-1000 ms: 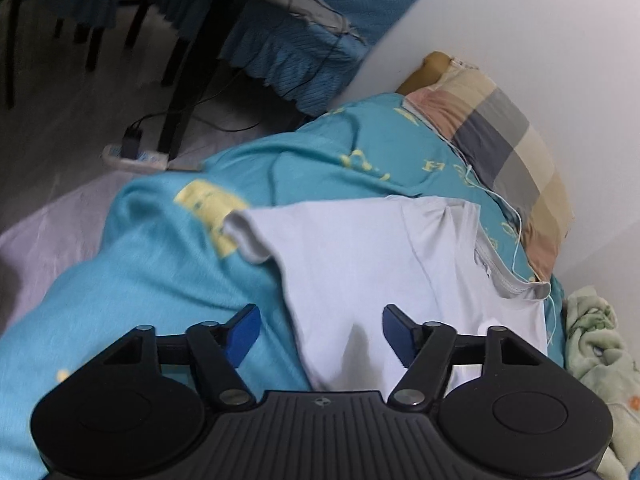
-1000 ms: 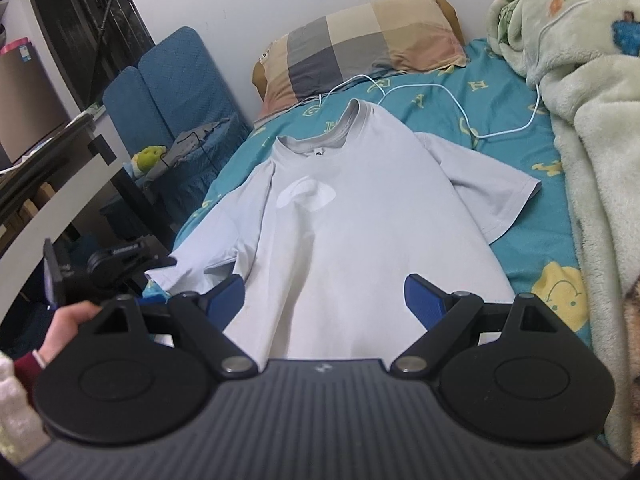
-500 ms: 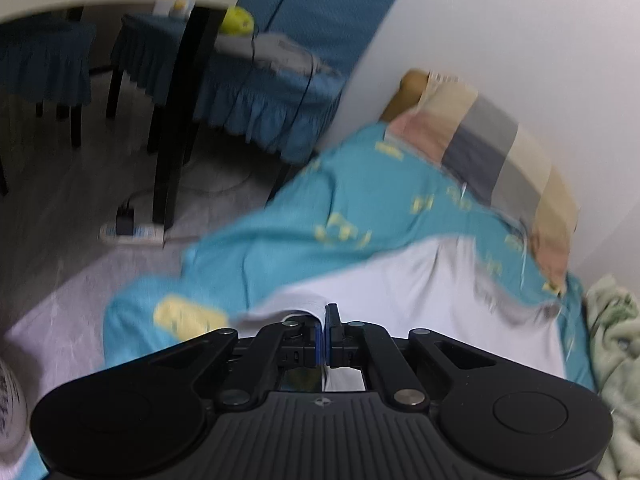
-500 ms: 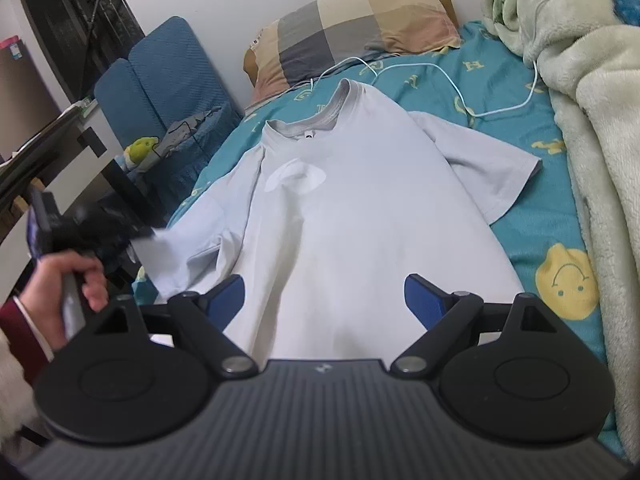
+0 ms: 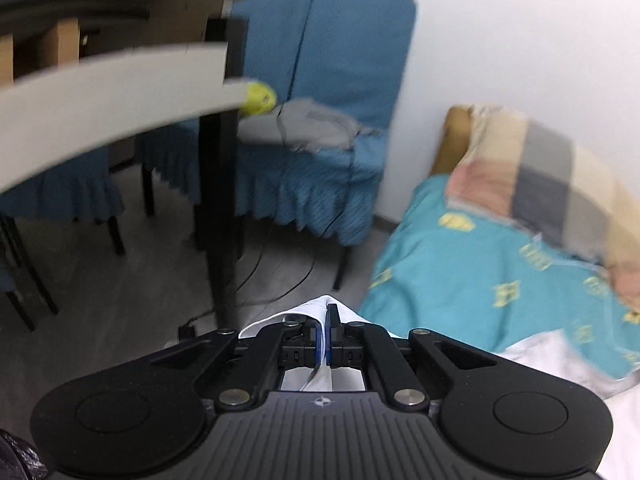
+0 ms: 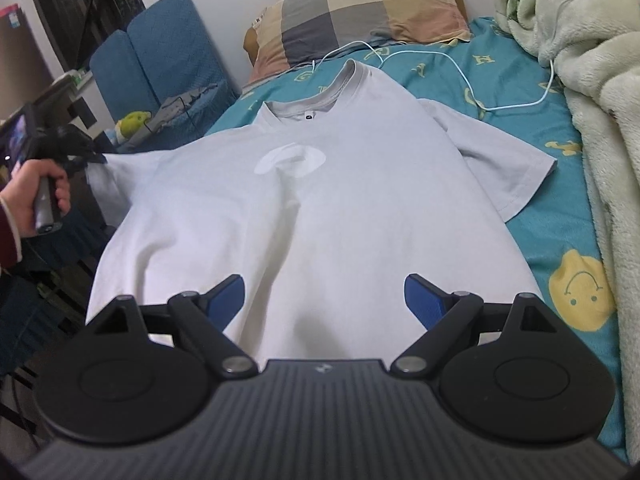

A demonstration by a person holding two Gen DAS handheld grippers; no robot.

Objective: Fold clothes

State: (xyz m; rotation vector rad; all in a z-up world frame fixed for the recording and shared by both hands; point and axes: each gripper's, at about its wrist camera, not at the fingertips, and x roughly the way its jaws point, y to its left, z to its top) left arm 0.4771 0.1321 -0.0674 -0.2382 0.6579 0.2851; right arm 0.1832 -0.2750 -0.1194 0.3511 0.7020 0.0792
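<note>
A white T-shirt (image 6: pixel 320 200) lies face up on a teal bedsheet (image 6: pixel 560 248), collar toward the pillow. My left gripper (image 5: pixel 327 320) is shut on the shirt's left sleeve (image 5: pixel 308 310) and holds it lifted off the bed's left edge. In the right wrist view the left gripper (image 6: pixel 86 154) shows at the far left, pulling the sleeve (image 6: pixel 120 176) out sideways. My right gripper (image 6: pixel 324 300) is open and empty, above the shirt's lower hem.
A checked pillow (image 6: pixel 360 12) lies at the bed's head with a white cable (image 6: pixel 460 64) in front. A green fleece blanket (image 6: pixel 592 120) is heaped on the right. Blue chairs (image 5: pixel 320 140) and a table (image 5: pixel 120 96) stand left of the bed.
My left gripper closed on the left sleeve, then lifted it and pulled it out to the left. The right gripper stayed open over the hem.
</note>
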